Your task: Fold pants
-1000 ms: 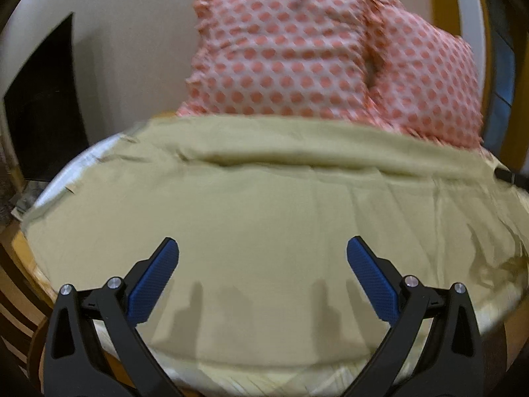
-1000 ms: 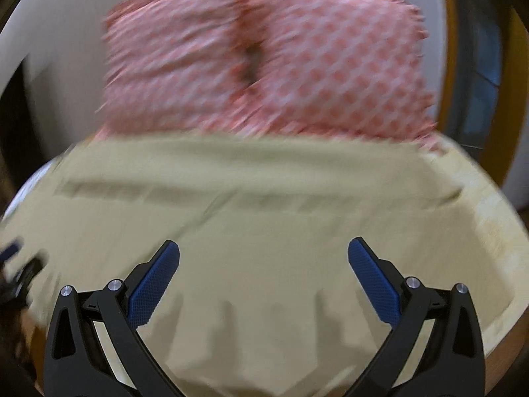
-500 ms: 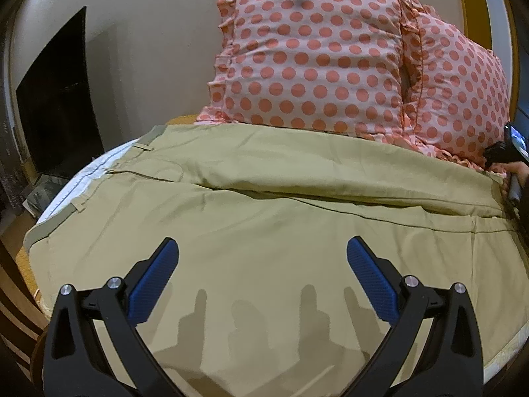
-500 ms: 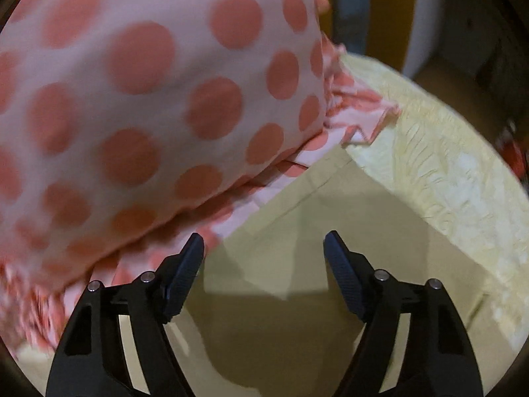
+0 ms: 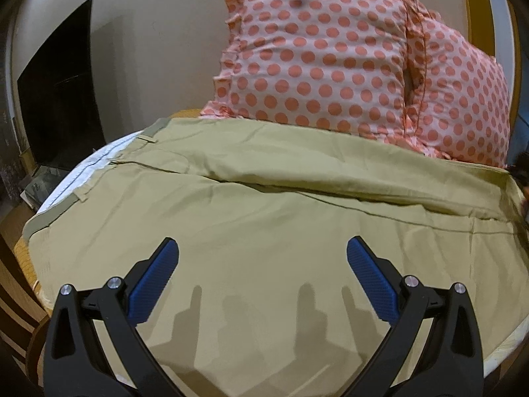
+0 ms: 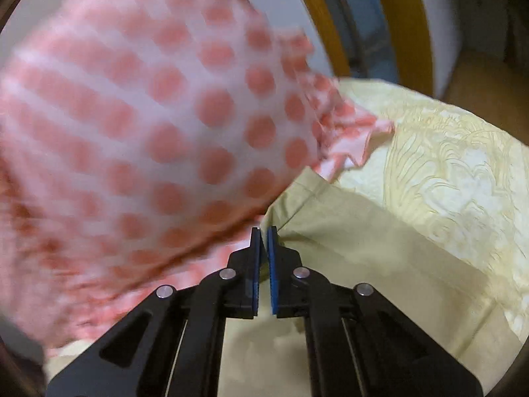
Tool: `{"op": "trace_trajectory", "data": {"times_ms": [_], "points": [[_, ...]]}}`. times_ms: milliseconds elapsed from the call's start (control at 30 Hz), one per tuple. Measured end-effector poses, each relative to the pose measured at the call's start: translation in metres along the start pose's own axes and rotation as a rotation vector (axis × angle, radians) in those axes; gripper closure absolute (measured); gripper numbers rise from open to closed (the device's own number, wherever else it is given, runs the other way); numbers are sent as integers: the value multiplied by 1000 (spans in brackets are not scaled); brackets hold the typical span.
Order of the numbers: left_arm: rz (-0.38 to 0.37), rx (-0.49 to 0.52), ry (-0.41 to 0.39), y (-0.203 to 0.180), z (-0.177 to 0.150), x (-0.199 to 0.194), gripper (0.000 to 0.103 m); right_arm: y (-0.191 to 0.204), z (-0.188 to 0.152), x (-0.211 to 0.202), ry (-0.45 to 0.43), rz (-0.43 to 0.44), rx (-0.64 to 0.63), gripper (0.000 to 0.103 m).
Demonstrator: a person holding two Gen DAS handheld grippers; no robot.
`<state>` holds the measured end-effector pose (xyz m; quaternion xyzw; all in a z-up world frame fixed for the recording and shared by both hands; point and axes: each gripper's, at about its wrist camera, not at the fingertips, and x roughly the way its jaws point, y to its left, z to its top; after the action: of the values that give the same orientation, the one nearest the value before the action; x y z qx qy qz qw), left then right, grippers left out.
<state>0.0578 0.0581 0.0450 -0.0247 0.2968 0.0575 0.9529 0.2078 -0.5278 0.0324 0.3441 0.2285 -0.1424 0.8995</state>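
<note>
Right wrist view: your right gripper [image 6: 263, 231] has its jaws pressed together on a corner of the khaki pants [image 6: 330, 231], with the fabric puckering just past the blue pads [image 6: 272, 261]. That pinched corner sits at the foot of the polka-dot pillow [image 6: 148, 125], which is blurred and fills the left of the frame, its ruffled edge touching the pants. To the right of the corner, the pale patterned bed cover [image 6: 446, 172] lies bare beyond the pants' hem.

In the left wrist view, your left gripper [image 5: 263, 248] has its jaws spread wide and holds nothing; it hangs above the near part of the pants [image 5: 264, 218], and the shadows of the fingers fall on the cloth between and below them. The pants lie spread across the bed, waistband [image 5: 66, 205] off to the left, with a long crease running across the middle. Beyond their far edge, two polka-dot pillows [image 5: 317, 63] lean against the wall [image 5: 158, 33], the far edge of the pants lying up against them. A dark screen [image 5: 59, 99] stands at the left.
</note>
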Motion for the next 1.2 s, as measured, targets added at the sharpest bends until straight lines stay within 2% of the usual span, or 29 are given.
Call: {"op": "trace_trajectory", "data": {"times_ms": [133,200,267,333,433,467,533,567,600,700,767,833,867,967,1067,1133,1200], "points": [[2,-23,-25,8,2,-11,2,-43,-35,-102,-59,200,55,98],[-4,-28,-32,9,5,-15,2,-50,-72,-140,-48,214,71,98],[-14,-34,-45,11,12,-18,2,-71,-97,-158,-22,185,100,100],[-21,-45,-60,12,21,-19,2,-87,-117,-163,32,176,143,100],[-38,-59,-52,15,32,-15,2,-108,-130,-160,112,184,227,99],[-44,-66,-44,16,35,-13,2,-112,-134,-162,135,194,258,96],[-58,-96,-26,22,39,-10,2,-111,-133,-156,184,190,285,72],[-64,-111,-20,25,39,-10,2,-111,-137,-159,188,183,285,55],[-64,-127,-17,28,39,-9,2,-108,-138,-161,188,190,285,53],[-51,-146,-17,32,36,-10,2,-93,-141,-163,203,262,257,53],[-38,-132,-14,30,35,-9,2,-78,-146,-152,275,293,238,53],[-33,-102,-22,25,35,-9,2,-68,-152,-136,348,251,227,53],[-31,-84,-29,23,34,-10,2,-67,-153,-129,356,229,229,57],[-32,-35,-44,15,35,-11,2,-63,-147,-119,309,182,241,58],[-68,-12,-45,12,43,-5,2,-61,-137,-111,236,132,259,59],[-80,-15,-34,11,52,1,2,-57,-133,-105,203,120,255,65],[-102,-22,-27,12,63,9,2,-65,-131,-94,190,134,263,95]]}}
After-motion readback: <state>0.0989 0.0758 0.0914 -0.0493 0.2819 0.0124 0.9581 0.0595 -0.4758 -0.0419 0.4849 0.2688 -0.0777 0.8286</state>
